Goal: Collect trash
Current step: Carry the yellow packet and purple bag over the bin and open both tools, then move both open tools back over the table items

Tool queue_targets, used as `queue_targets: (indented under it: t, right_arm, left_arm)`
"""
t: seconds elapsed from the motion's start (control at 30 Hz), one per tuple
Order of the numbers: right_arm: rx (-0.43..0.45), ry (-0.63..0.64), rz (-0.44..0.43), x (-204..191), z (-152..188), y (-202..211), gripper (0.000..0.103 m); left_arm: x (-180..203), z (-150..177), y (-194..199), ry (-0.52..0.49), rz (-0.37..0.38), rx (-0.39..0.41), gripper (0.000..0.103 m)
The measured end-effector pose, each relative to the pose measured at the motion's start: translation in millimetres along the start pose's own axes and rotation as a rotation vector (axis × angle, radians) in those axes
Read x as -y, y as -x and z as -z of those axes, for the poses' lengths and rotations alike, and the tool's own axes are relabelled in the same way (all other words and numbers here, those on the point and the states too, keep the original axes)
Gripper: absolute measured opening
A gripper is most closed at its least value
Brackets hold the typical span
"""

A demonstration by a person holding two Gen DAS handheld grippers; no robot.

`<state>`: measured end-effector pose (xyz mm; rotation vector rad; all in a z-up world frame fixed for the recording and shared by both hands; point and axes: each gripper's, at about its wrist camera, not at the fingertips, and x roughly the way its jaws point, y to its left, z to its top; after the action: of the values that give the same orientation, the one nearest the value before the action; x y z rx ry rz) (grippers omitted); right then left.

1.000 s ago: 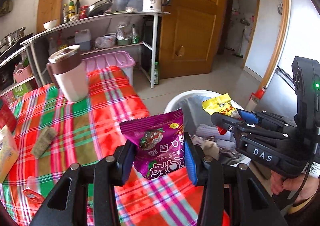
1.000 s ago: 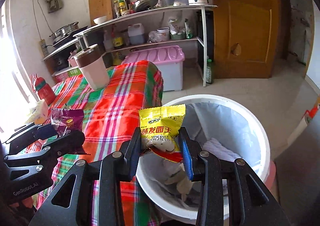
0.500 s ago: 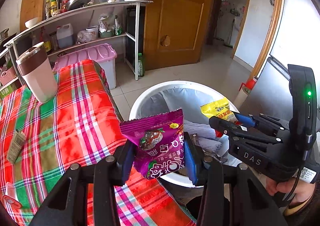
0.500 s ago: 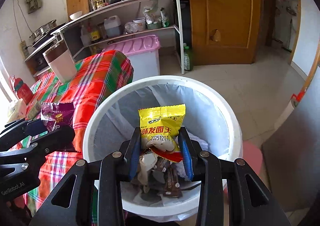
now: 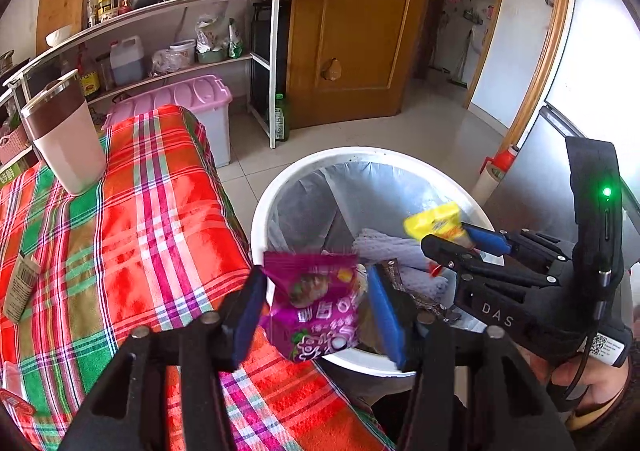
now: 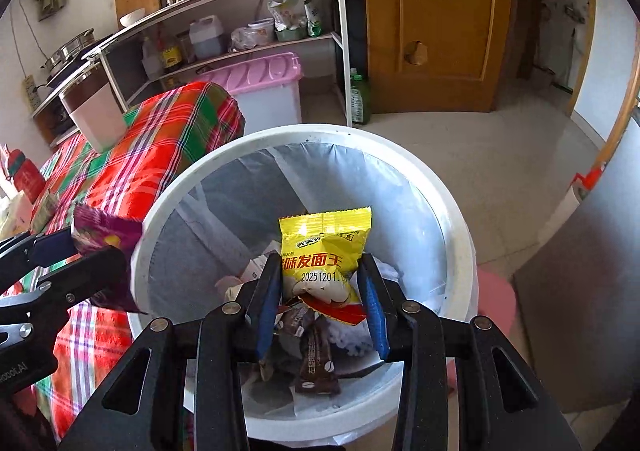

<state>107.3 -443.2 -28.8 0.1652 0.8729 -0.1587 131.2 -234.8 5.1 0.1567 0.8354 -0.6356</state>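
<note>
Plaid-cloth table (image 5: 132,219) beside lined bin (image 6: 460,227); mug (image 5: 66,135) well back. Left tool (image 5: 316,309) jaws just opening, purple packet (image 5: 316,311) loose between them; right tool (image 6: 320,303) clenching yellow packet (image 6: 324,247) above wrappers.

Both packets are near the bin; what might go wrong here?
The left gripper has just been opening, and the blurred purple packet sits loose between its jaws. In the right wrist view it hangs at the bin rim, outside it, so it may drop on the tablecloth or floor. The yellow packet in the right gripper hangs well inside.
</note>
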Motion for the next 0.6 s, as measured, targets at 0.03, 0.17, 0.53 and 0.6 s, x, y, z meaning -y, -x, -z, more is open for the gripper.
queue_targets:
  t: [0.03, 0.17, 0.53, 0.6]
  right_arm:
    - [0.004, 0.000, 0.002, -0.6, 0.2, 0.8, 0.046]
    - [0.019, -0.008, -0.010, -2.9, 0.5, 5.2, 0.053]
    - [0.062, -0.004, -0.052, -26.2, -0.1, 23.8, 0.053]
    - [0.071, -0.002, -0.063, -32.5, -0.5, 27.8, 0.053]
  left_arm:
    - [-0.8, 0.3, 1.0, 0.002, 0.001, 0.003, 0.064]
    - [-5.8, 1.9, 6.3, 0.017, -0.006, 0.014, 0.064]
    - [-31.5, 14.1, 39.8, 0.063, -0.043, 0.070, 0.067]
    - [-37.5, 18.1, 47.3, 0.067, -0.062, 0.084, 0.068]
